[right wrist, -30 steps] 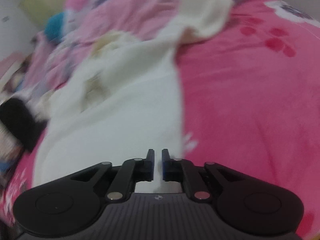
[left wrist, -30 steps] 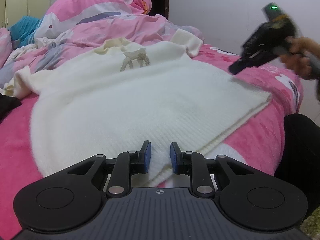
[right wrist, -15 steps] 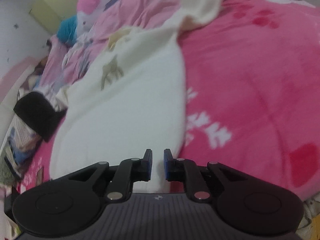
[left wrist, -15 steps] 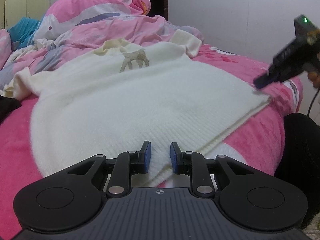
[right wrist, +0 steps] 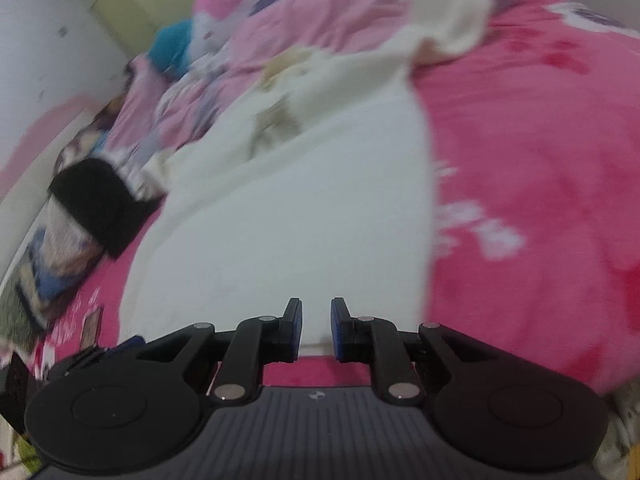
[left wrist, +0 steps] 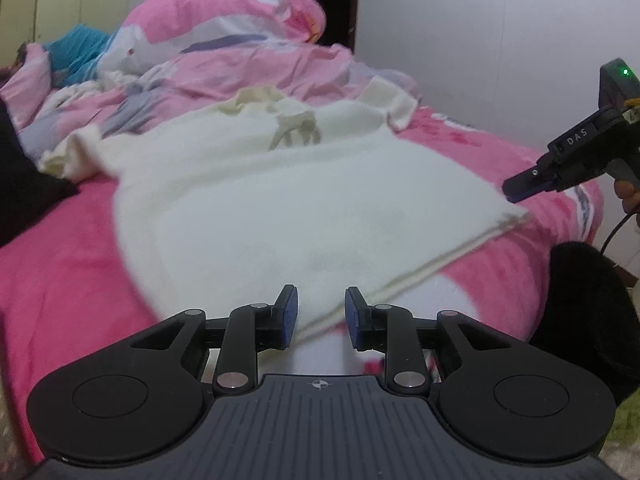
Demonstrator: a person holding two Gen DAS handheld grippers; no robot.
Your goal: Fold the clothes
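A cream knit sweater (left wrist: 288, 200) with a beige deer print lies spread flat on the pink bed, hem toward me. It also shows in the right wrist view (right wrist: 288, 216). My left gripper (left wrist: 318, 318) is open and empty, just over the hem's near edge. My right gripper (right wrist: 316, 330) is open a little and empty, over the hem near its right corner. In the left wrist view the right gripper (left wrist: 520, 190) hovers just above the sweater's right hem corner.
A pink blanket (left wrist: 60, 280) covers the bed. A crumpled pink quilt (left wrist: 240, 52) and blue cloth (left wrist: 80, 48) pile up at the back. A black garment (right wrist: 96, 204) lies at the left. A white wall (left wrist: 480, 40) stands behind. A black shape (left wrist: 580, 320) is at the bed's right edge.
My right gripper swung down and back toward the sweater's right hem corner and opened slightly. My left gripper shifted a little and stays open at the hem.
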